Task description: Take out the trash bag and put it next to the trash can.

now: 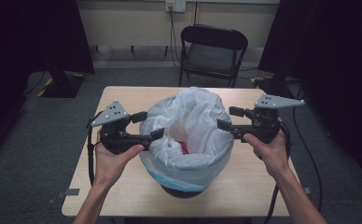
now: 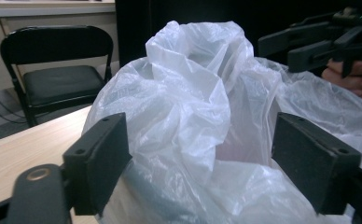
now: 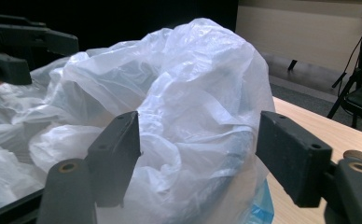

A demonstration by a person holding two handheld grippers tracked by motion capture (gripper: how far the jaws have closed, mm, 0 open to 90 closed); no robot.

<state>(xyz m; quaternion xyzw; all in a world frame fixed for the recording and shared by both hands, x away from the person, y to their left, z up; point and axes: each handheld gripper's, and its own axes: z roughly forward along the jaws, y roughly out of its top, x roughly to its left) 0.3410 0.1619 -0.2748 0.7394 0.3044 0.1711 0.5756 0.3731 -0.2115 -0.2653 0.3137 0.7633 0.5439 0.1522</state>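
Both grippers stand with jaws wide apart at opposite sides of a white plastic bag (image 1: 188, 123) lining a bin (image 1: 181, 189) at mid-table.

Left gripper (image 1: 147, 125): jaws spread wide, nothing clamped; in the left gripper view the bag's crumpled film bulges between the two jaw pads and rises above them, contact not determinable. Right gripper (image 1: 226, 118): jaws equally wide, nothing clamped; in the right gripper view the bag's rolled rim sits between the pads, with bare table (image 3: 305, 126) beyond the outer jaw. A red item (image 1: 183, 147) lies deep inside the bag, below jaw level. Table (image 1: 123, 100) edges show open wood behind each hand and ahead of the bin. A folding chair (image 1: 212, 51) stands well beyond the far edge.
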